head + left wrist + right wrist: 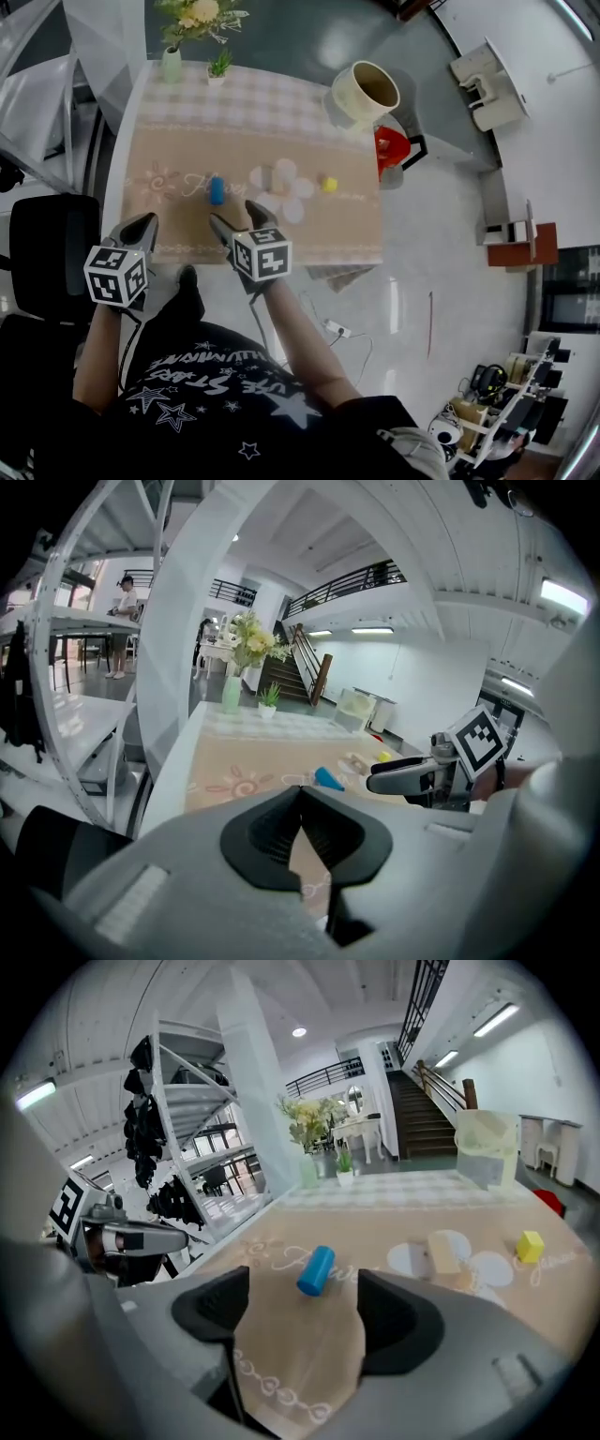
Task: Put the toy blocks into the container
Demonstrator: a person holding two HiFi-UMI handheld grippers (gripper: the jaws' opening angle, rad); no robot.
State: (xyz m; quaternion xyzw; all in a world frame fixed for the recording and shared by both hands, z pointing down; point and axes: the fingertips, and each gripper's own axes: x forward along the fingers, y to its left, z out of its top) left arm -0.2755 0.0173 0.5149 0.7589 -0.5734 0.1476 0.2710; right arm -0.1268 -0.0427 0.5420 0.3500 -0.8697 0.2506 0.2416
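On the tan mat point(178, 220) lie a blue cylinder block point(217, 190) point(315, 1269), a beige block point(266, 176) point(443, 1253) and a small yellow block point(329, 184) point(531, 1245). The cream bucket-shaped container point(364, 94) point(486, 1160) stands at the table's far right corner. My right gripper point(241, 221) point(302, 1299) hovers over the near edge with its jaws wide open and empty, the blue cylinder just beyond them. My left gripper point(141, 230) point(300, 795) is at the near left, its pads together with nothing between them.
A vase of flowers point(172, 64) and a small potted plant point(217, 70) stand at the far left edge. A red object point(391, 148) sits on the floor right of the table. A black chair point(47, 253) is at my left and a cable point(333, 328) lies on the floor.
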